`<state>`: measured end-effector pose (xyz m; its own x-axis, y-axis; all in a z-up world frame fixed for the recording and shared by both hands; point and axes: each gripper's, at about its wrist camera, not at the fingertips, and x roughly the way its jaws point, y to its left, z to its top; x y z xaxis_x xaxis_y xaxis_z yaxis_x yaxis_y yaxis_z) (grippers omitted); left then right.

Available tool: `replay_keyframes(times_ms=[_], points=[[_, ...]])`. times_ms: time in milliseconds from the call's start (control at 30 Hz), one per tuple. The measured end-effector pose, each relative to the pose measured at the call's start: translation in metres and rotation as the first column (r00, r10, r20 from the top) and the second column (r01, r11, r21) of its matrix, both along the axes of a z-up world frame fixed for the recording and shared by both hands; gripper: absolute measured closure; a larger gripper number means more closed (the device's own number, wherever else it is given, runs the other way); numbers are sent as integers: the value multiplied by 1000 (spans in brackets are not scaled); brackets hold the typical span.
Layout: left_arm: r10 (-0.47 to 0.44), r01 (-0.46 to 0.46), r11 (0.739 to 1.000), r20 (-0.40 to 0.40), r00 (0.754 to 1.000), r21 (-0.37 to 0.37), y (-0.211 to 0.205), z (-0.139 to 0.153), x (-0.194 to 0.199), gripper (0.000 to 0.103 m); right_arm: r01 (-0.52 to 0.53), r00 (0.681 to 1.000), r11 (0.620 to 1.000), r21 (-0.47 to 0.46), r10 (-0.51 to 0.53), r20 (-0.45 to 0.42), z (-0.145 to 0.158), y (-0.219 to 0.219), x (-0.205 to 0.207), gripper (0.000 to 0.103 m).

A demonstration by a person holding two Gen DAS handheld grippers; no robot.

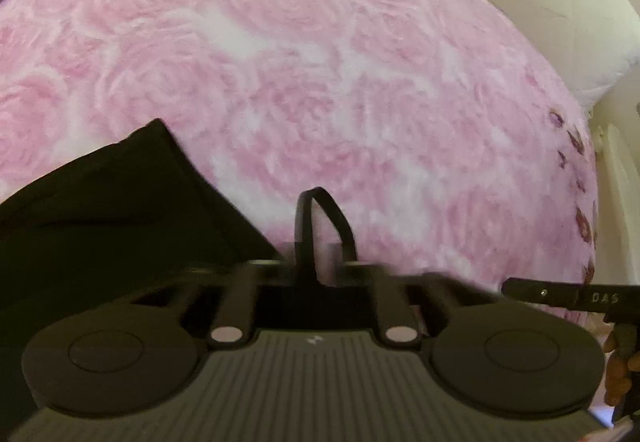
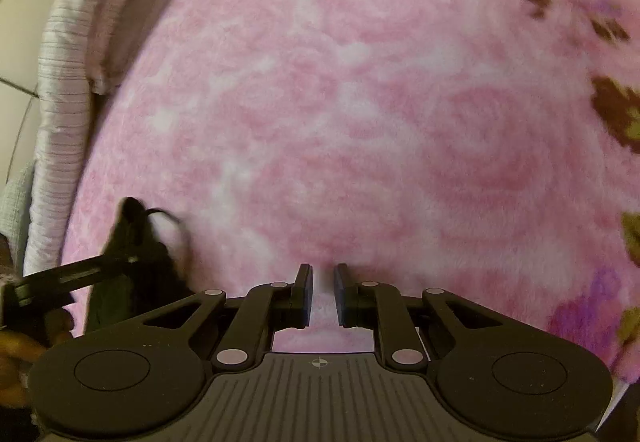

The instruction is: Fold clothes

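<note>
Black cloth, the garment of the task, hangs or lies at about 8 o'clock in the left view, over the pink rose blanket on the bed. The left gripper seems to carry it: in the right view the cloth bunches up just at the tip of that gripper, at 8 o'clock, with a thin black loop beside it. In the left gripper's own view blur and a black strap loop cover its fingers, so whether they pinch the cloth I cannot tell.

The right gripper holds nothing; its fingers stand narrowly apart over bare blanket.

My guess is that the garment is being lifted or carried. That would fit bringing it out to spread as well as setting a folded piece aside. Most of the cloth is cut off by the frame, so neither its kind nor its folds can be read.
</note>
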<state>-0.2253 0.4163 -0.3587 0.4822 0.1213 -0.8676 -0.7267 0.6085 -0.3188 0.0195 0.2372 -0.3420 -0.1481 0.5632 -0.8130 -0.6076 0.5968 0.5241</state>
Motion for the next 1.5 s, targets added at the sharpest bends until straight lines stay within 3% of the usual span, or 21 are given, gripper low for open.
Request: replay_keyframes(times_ms=[100, 133, 200, 233, 267, 333, 433, 533, 633, 733, 800, 867, 933, 1000, 1100, 1133, 1233, 1367, 1500], points=[[36, -36, 999, 84, 996, -8, -1, 11, -12, 100, -122, 984, 981, 153, 140, -114, 4, 5, -29, 88], [52, -52, 999, 102, 993, -9, 0, 13, -16, 100, -162, 973, 976, 147, 182, -141, 1, 9, -41, 89], [84, -84, 996, 136, 987, -9, 3, 18, -25, 100, -199, 972, 979, 49, 204, -118, -13, 13, -60, 89], [104, -103, 995, 157, 982, -14, 3, 21, -29, 100, -181, 977, 983, 25, 183, -112, -19, 11, -61, 99], [125, -123, 992, 180, 976, -19, 4, 24, -34, 100, -163, 981, 987, 1, 162, -105, -26, 9, -62, 103], [163, -161, 987, 224, 961, -29, 4, 30, -45, 100, -143, 986, 989, -33, 140, -94, -32, 8, -63, 103], [171, -183, 983, 285, 943, 14, 1, 48, -52, 100, -158, 985, 986, -61, 153, -80, -30, 10, -65, 103], [179, -214, 975, 384, 906, 51, -1, 74, -58, 100, -147, 986, 987, -71, 141, -93, -31, 9, -63, 103], [233, -326, 940, 501, 834, 105, 1, 106, -80, 103, -144, 986, 987, -75, 137, -99, -31, 9, -63, 103], [330, -447, 889, 542, 773, 95, 8, 130, -111, 103, -142, 986, 987, -73, 134, -103, -30, 5, -62, 103], [399, -491, 869, 505, 765, 57, 8, 126, -134, 103, -149, 984, 986, -76, 140, -108, -28, 4, -61, 103], [409, -463, 886, 434, 802, 21, 1, 111, -134, 103, -158, 983, 984, -77, 149, -106, -29, 6, -61, 103], [408, -430, 902, 359, 840, -18, -7, 94, -132, 92, -151, 984, 985, -82, 141, -108, -26, 10, -61, 103], [399, -399, 915, 282, 872, -60, -15, 78, -130, 88, -139, 987, 986, -87, 131, -93, -19, 13, -61, 102], [372, -356, 928, 186, 910, -113, -27, 57, -127, 88, -166, 985, 982, -92, 170, 38, 4, 15, -62, 99], [361, -344, 932, 184, 914, -118, -31, 55, -124, 88, -187, 978, 978, -97, 195, 77, 8, 17, -62, 99], [315, -301, 949, 211, 925, -97, -27, 59, -111, 81, -212, 973, 971, -114, 221, 72, 5, 16, -58, 99], [177, -184, 983, 178, 968, 24, -1, 71, -77, 74, -189, 979, 976, -112, 196, 57, 1, 7, -57, 99], [83, -82, 997, 156, 984, -12, 18, 59, -47, 73, -158, 984, 980, -121, 166, 57, 2, 2, -50, 99]])
